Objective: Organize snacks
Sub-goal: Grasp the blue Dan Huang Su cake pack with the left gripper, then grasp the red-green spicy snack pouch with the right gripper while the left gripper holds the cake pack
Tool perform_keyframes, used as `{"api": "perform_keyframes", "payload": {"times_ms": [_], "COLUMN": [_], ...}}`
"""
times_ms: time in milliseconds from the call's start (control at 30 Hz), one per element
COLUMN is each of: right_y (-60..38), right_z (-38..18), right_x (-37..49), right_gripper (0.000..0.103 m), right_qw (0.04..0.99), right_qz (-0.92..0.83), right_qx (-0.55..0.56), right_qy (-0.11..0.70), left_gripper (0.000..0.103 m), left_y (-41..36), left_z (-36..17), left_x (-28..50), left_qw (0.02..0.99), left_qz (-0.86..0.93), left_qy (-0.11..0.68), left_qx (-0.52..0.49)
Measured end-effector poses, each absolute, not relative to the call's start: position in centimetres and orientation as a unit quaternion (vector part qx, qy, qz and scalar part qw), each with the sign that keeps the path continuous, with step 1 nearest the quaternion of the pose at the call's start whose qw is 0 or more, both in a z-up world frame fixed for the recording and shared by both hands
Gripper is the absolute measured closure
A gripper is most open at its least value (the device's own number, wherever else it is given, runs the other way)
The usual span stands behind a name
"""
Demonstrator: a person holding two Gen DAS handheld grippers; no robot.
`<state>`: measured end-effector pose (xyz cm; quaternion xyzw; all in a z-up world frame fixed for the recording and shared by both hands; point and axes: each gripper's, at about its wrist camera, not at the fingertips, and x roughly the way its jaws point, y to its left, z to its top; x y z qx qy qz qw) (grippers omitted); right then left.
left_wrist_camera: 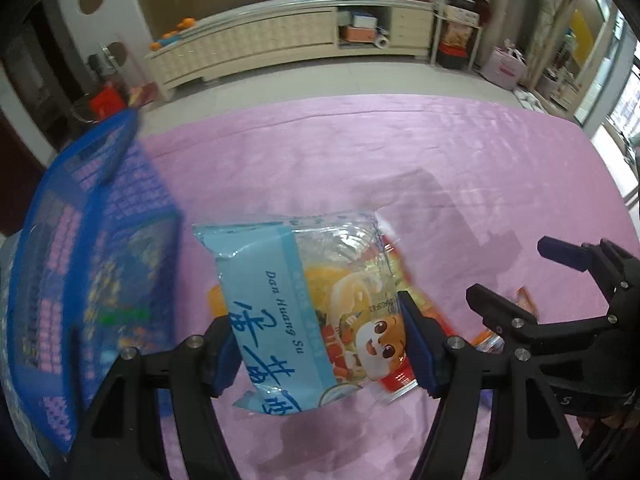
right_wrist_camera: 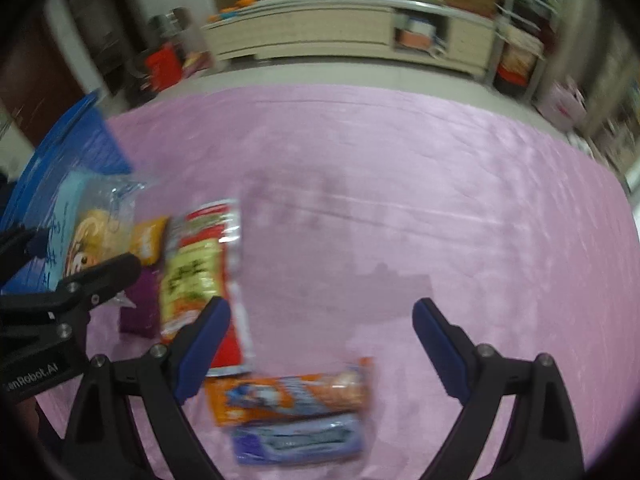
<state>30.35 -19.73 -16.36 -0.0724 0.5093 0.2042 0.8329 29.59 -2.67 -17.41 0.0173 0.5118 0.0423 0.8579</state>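
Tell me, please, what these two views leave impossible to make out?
- Blue basket contents: left wrist view, motion blur and mesh wall.
- Red packet: mostly hidden beneath the light blue snack bag.
- Orange packet and purple packet: right wrist view, print blurred.
- Purple item: blurred, unidentifiable.

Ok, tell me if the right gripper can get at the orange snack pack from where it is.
Probably yes: the right gripper is open and empty, and the orange snack pack lies uncovered on the pink cloth just below its jaws.

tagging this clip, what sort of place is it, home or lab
Most likely a home living room. A long cream cabinet holding toys and boxes lines the far wall, a pink cloth covers the work surface, and a blue basket stands beside loose snack packets.
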Motion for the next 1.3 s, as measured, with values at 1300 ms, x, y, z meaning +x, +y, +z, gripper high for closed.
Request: {"api": "perform_keyframes", "payload": {"times_ms": [1300], "right_y": [-11.7], "right_z": [-20.7], "right_x": [30.2], "right_gripper": [0.039], "right_qw": [0.791], "right_qz": [0.315], "right_qx": [-0.193], "right_qy": [0.487], "left_gripper": [0.037], "left_y": [-1.3], "left_z": [-18.5], "left_x": [24.7], "left_qw": [0.864], "left_qz": [0.080], "left_qy": [0.495], "left_qx": [0.043]}}
